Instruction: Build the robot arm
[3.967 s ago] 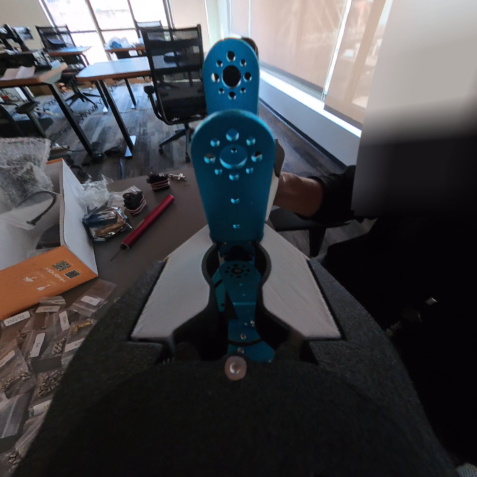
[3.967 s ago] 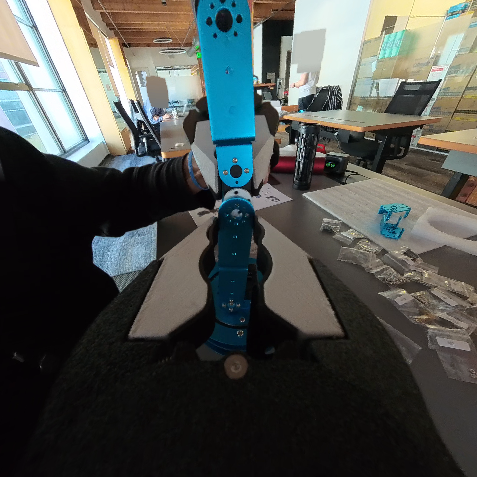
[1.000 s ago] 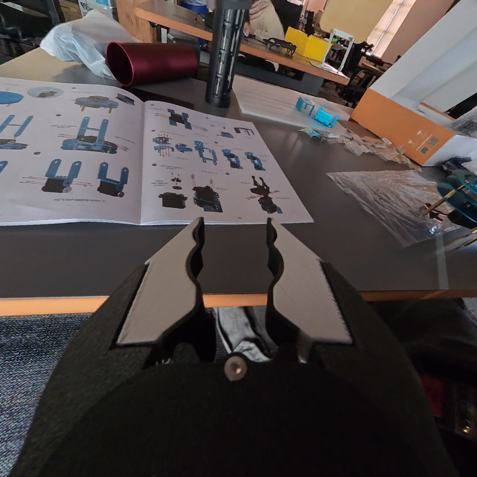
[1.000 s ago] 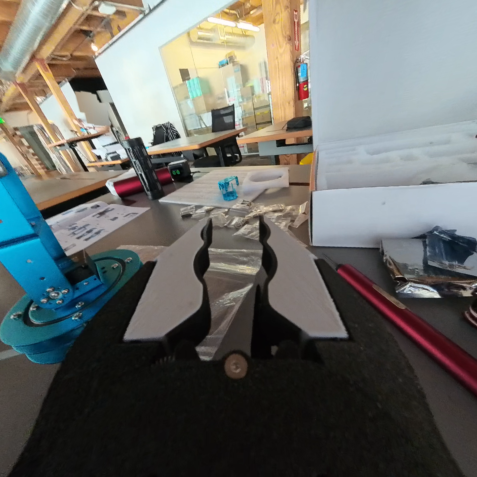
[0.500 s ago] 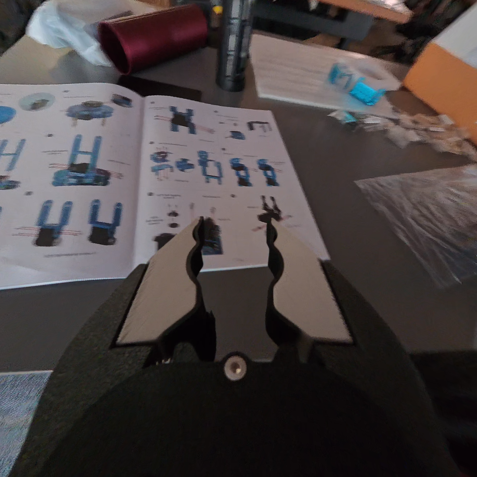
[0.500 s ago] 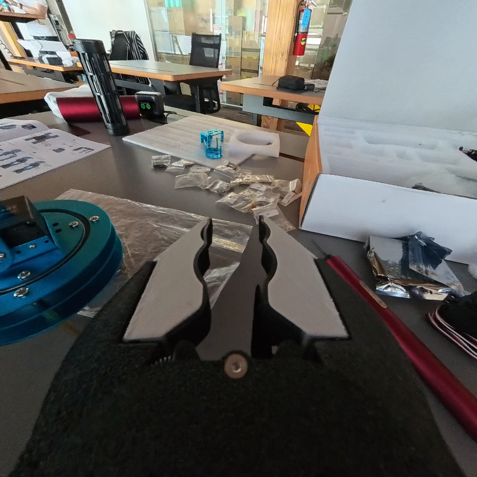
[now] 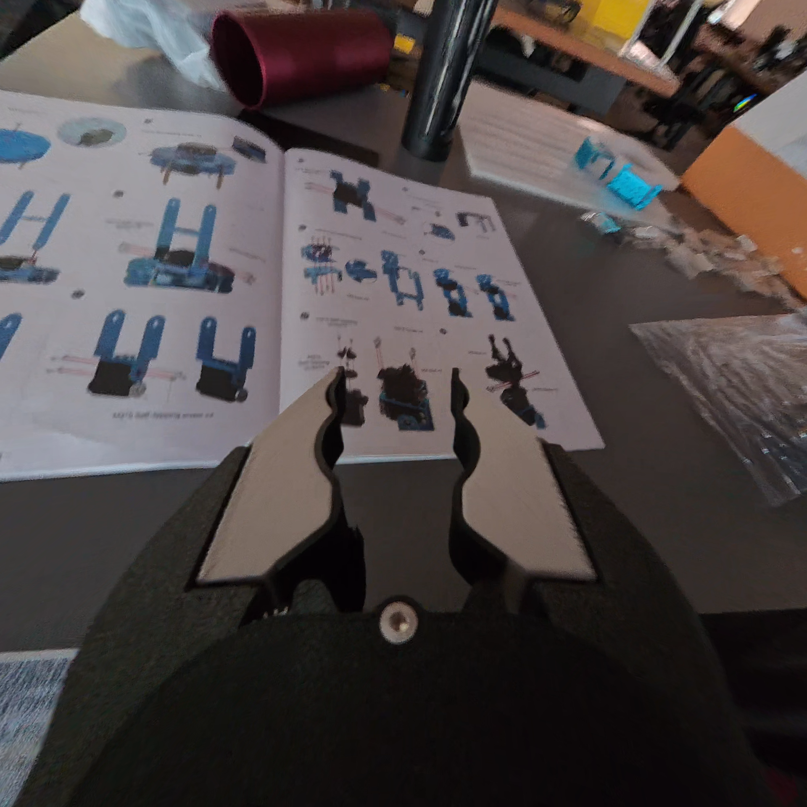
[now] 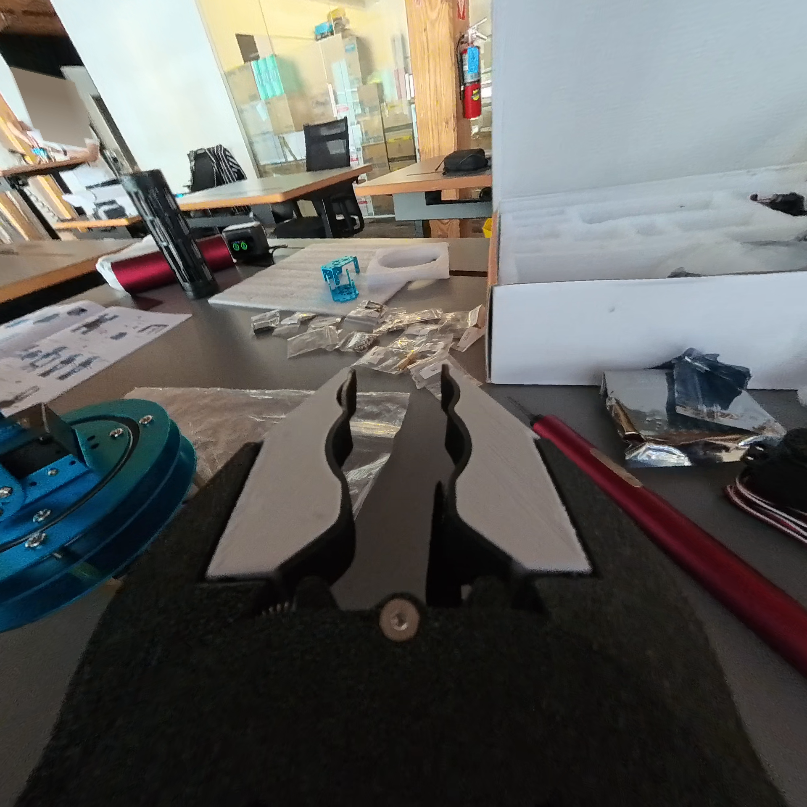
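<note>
Hovering spread and empty, left tongs [image 7: 396, 371] above the open manual [image 7: 279, 279] on the counter [image 7: 611, 502], right tongs [image 8: 396, 371] likewise parted between blue round base [image 8: 87, 493] and red screwdriver [image 8: 681, 515]; small bags [image 8: 371, 332] apparently unopened.

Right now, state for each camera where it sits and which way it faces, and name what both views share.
Left wrist view: sits on the left gripper, tilted down over the open white instruction booklet; its own open, empty fingers show.
Right wrist view: sits on the right gripper, low, looking level across the dark grey table toward the open white cardboard box; its open fingers show, with the round blue metal base beside them.
Both show the booklet, the tall black cylinder and the small blue metal bracket.
</note>
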A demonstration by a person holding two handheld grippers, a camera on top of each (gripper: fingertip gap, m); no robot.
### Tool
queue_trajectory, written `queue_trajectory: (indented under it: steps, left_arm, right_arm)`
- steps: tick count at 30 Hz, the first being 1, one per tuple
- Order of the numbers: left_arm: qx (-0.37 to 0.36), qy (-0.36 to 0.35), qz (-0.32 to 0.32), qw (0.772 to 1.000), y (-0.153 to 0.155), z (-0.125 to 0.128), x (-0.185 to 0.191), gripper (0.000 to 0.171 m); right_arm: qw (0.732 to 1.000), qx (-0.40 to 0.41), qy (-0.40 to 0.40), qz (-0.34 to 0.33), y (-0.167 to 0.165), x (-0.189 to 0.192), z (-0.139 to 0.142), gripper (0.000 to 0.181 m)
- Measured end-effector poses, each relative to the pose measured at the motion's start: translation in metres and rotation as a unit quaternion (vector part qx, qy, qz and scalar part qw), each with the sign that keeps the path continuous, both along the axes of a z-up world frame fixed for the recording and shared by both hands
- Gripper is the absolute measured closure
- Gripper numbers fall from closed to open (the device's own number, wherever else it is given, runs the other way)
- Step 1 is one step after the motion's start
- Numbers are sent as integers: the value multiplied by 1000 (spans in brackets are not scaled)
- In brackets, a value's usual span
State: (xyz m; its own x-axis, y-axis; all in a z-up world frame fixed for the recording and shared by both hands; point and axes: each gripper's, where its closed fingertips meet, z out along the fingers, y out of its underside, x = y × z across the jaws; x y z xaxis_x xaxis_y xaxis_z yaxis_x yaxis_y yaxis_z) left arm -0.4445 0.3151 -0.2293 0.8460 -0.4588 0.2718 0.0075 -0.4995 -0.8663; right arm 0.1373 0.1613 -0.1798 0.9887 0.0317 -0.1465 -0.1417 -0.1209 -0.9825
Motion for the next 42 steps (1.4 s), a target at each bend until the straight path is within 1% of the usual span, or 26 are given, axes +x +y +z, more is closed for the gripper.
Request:
queue_trajectory:
  steps: [2, 5, 6, 8, 10, 11, 13, 15, 18, 21, 24, 26, 28, 33, 35, 36, 40, 42]
  left_arm:
    - [9, -14, -16, 1000, 9, 8, 5, 125]
    - [6, 32, -42, 999, 26, 6, 10, 124]
    - [24, 54, -42, 997, 36, 8, 10, 124]
    - [82, 87, -33, 992, 61, 16, 11, 127]
    - [117, 94, -22, 988, 86, 26, 13, 131]
    - [109, 95, -33, 989, 92, 27, 15, 131]
    - [59, 113, -34, 991, 96, 18, 6, 130]
    - [16, 140, -27, 990, 88, 8, -12, 128]
    - [-11, 160, -9, 987, 66, 5, -44, 122]
    - [-22, 160, 23, 987, 48, 6, -76, 120]
    - [-24, 135, 58, 989, 40, 9, -95, 121]
    - [-28, 117, 59, 991, 36, 9, -96, 122]
    - [-24, 116, 52, 992, 33, 9, -91, 122]
    - [-15, 178, 39, 983, 25, 2, -79, 122]
    - [-4, 190, 38, 981, 21, 3, -73, 122]
    - [-3, 185, 37, 982, 19, 4, -70, 122]
    - [-24, 126, 15, 992, 10, 5, -47, 122]
    - [-27, 131, 14, 991, 7, 4, -44, 122]
  right_arm:
    - [1000, 5, 11, -3, -1, 3, 1, 142]
    - [1000, 3, 2, -10, 0, 5, 1, 141]
    - [1000, 1, -4, -12, 0, 5, 0, 141]
    - [1000, -4, -19, -17, 2, 6, -1, 142]
    - [999, -12, -33, -20, 5, 7, -3, 143]
    - [999, -15, -40, -22, 6, 8, -4, 143]
    - [998, -29, -52, -22, 11, 10, -8, 143]
    - [997, -43, -56, -20, 14, 11, -13, 143]
    - [997, -48, -60, -23, 15, 12, -14, 143]
    - [997, -47, -59, -27, 15, 14, -13, 143]
    - [997, -45, -63, -27, 14, 13, -13, 143]
    - [996, -47, -67, -26, 14, 12, -14, 144]
    - [996, -51, -68, -26, 14, 11, -15, 145]
    - [996, -51, -64, -30, 13, 12, -15, 146]
    - [996, -52, -63, -32, 13, 13, -15, 146]
    - [996, -55, -62, -31, 13, 13, -16, 146]
    - [996, -63, -64, -28, 15, 12, -19, 146]
    - [995, -66, -66, -25, 16, 11, -20, 146]
